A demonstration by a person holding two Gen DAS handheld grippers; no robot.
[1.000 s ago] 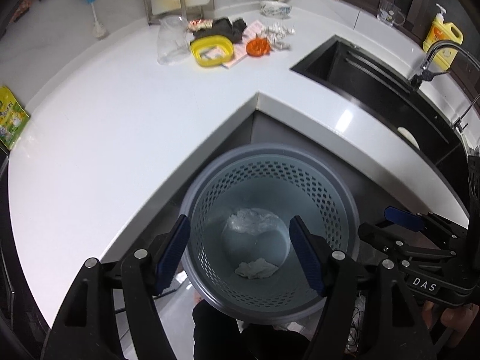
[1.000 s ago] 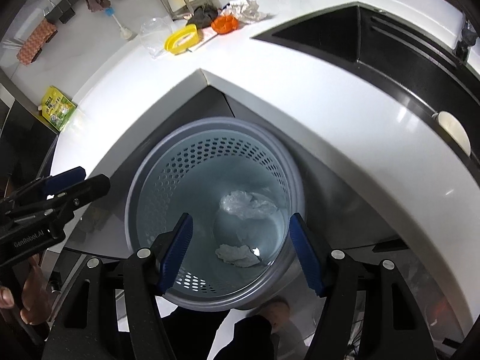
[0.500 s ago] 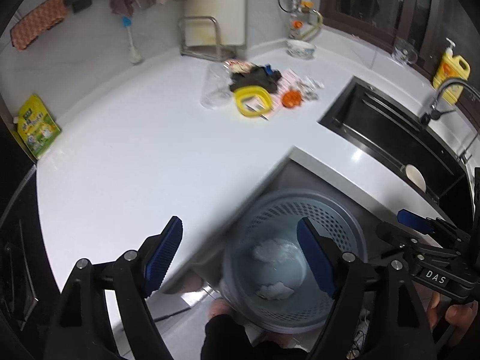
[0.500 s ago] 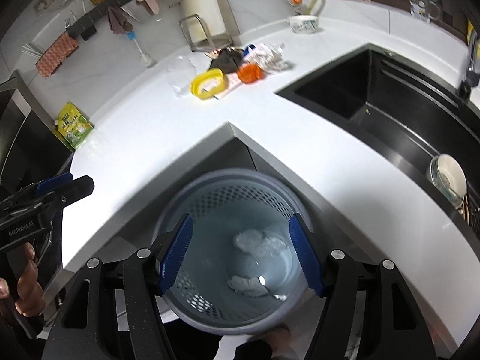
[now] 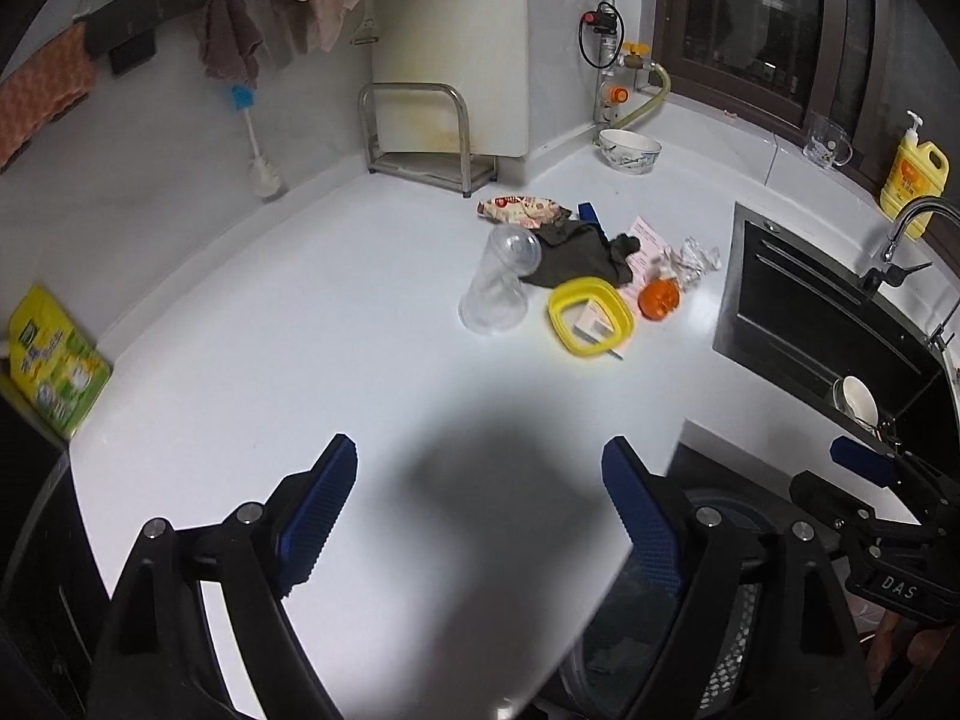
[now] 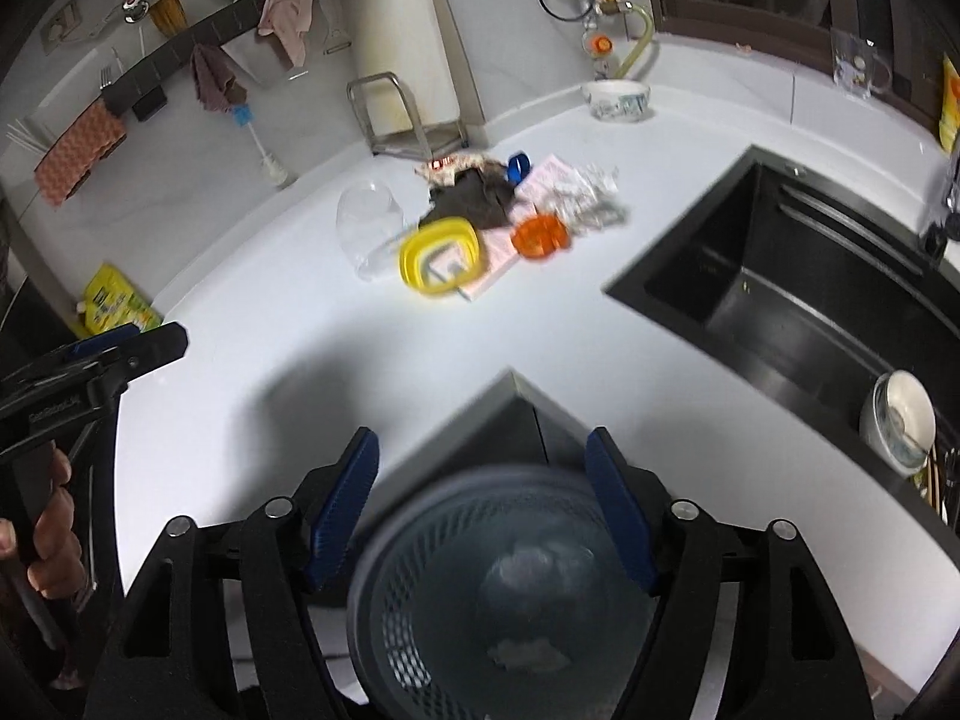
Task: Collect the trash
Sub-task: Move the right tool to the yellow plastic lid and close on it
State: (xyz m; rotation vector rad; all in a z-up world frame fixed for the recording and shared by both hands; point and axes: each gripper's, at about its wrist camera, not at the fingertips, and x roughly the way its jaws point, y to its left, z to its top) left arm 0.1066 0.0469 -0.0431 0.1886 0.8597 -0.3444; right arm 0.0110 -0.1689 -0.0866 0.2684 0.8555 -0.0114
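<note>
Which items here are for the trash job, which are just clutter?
Job: perforated bin with two wads inside, crumpled wrapper, snack packet, clear plastic cup.

Lying about: bowl, soap bottle, bottle brush, green pouch.

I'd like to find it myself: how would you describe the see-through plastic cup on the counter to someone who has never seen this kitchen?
Start at the black sink set in the white counter and look left to the heap of litter. At the heap's left edge, beside the yellow ring-shaped lid, lies the clear plastic cup. It is the only transparent piece there, tipped on its side.
</note>
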